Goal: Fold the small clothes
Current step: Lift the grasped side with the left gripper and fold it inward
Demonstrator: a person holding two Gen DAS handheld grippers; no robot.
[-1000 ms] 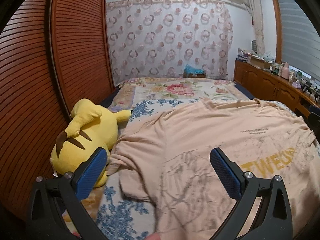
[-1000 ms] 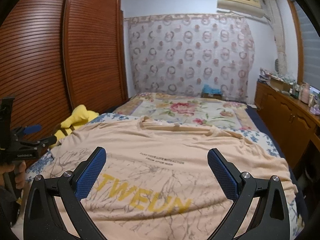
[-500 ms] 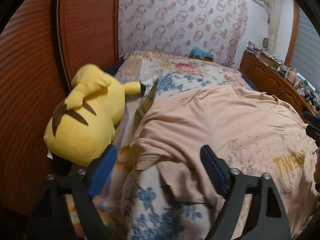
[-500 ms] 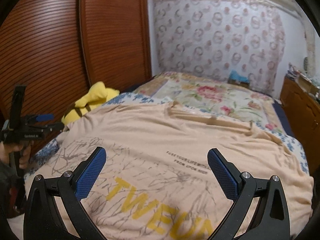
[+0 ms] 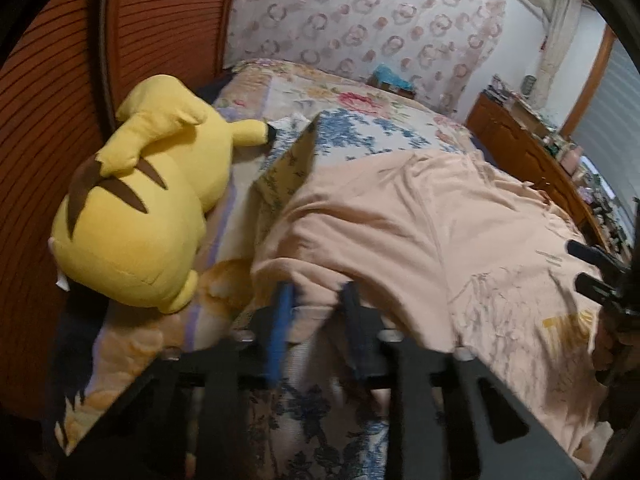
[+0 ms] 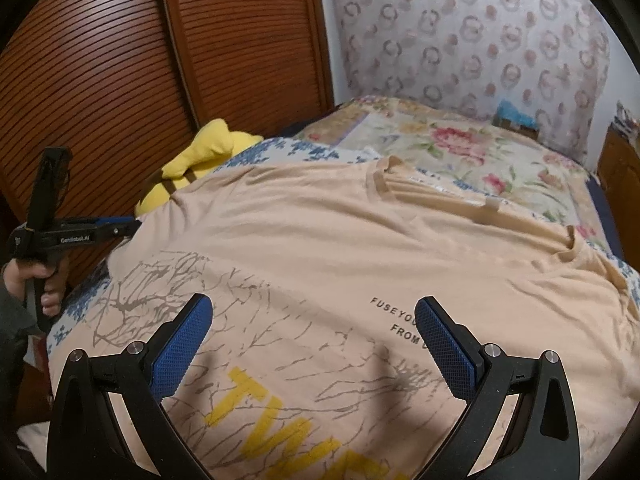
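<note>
Since the earlier frames the left tongs (image 5: 314, 304) have dropped to the shirt's left sleeve edge and narrowed; fingers now sit close together at the hem, motion-blurred, so cannot tell if cloth is pinched. Right tongs (image 6: 312, 332) hover wide apart over the printed chest, holding nothing. Peach T-shirt (image 6: 320, 240) lies spread face-up across the bed (image 6: 460, 144), collar at the far side, yellow lettering at the near edge. Yellow plush toy (image 5: 140, 200) lies left of the shirt, beside the wooden slatted doors (image 6: 120, 60). Left hand (image 6: 24, 280) grips its handle at far left.
</note>
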